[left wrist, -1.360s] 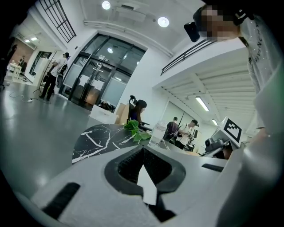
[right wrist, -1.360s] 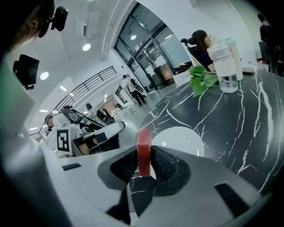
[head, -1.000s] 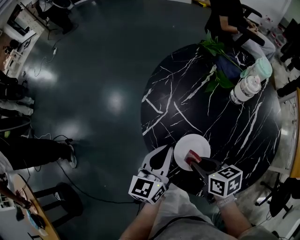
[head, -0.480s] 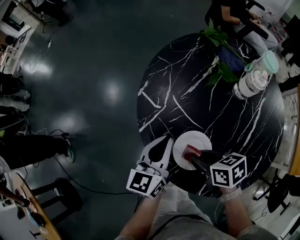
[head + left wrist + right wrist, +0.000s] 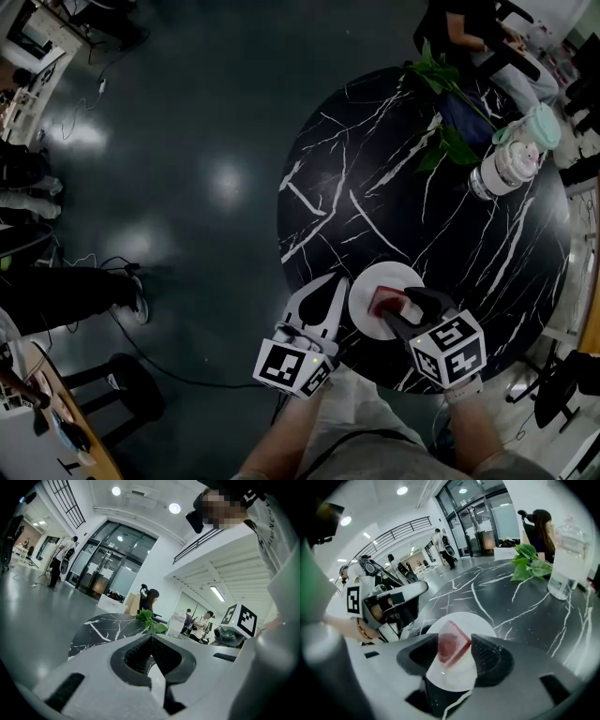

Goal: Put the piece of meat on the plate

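The red piece of meat (image 5: 384, 302) lies on the small white plate (image 5: 371, 279) near the front edge of the black marble table (image 5: 422, 187). My right gripper (image 5: 395, 304) points down over the plate, its jaws opening. In the right gripper view the meat (image 5: 452, 648) sits between the pads with a gap on its left side, and the plate (image 5: 480, 622) shows beneath it. My left gripper (image 5: 330, 281) hangs just left of the plate at the table's edge, shut and empty. In the left gripper view its tips (image 5: 151, 638) meet with nothing between them.
A green leafy plant (image 5: 441, 112) and a clear lidded container (image 5: 511, 159) stand at the table's far side, where a person (image 5: 469, 28) sits. The table's rim is right in front of me. A stool (image 5: 122, 394) and cables are on the floor at the left.
The right gripper has rolled and its jaws have spread apart off the meat, which now rests on the plate. The left gripper has stayed where it was.
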Available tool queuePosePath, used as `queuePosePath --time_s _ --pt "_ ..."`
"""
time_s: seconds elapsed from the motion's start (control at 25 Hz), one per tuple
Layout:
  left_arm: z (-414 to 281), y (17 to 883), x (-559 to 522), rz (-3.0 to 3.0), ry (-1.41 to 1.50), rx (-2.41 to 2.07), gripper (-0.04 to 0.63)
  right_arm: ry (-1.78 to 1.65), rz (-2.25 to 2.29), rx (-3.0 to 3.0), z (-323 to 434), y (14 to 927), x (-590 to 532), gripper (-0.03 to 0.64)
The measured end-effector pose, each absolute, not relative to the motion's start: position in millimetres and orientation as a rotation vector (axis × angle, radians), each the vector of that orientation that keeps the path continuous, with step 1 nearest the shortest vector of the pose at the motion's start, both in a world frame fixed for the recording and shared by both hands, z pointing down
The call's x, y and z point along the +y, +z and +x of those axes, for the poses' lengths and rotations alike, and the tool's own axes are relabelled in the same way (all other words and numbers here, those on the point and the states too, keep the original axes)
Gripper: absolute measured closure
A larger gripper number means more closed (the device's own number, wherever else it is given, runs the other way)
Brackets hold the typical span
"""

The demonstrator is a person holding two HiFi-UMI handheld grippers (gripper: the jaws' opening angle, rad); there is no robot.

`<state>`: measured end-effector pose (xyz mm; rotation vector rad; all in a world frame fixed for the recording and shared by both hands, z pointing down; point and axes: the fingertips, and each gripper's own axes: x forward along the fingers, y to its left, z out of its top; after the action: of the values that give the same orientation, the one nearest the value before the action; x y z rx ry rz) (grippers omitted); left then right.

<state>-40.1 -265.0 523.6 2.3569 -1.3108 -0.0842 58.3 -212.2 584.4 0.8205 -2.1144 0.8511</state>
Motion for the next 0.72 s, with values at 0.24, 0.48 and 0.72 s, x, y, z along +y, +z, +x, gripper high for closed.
queuePosePath --time_s 0.24,0.48,0.72 --pt "-38.5 524.0 -258.8 2.350 -0.086 -1.308 0.586 0.752 0.872 -2.147 62.1 576.0 -219.6 0.399" --pt "-34.6 520.1 -254.0 2.359 -0.093 -1.308 0.586 0.715 0.942 -2.212 67.6 559.1 -222.3 0.399" --pt "-29.8 508.2 -247.2 2.375 -0.108 -1.311 0.586 0.694 0.944 -2.323 60.7 535.3 -216.2 0.400"
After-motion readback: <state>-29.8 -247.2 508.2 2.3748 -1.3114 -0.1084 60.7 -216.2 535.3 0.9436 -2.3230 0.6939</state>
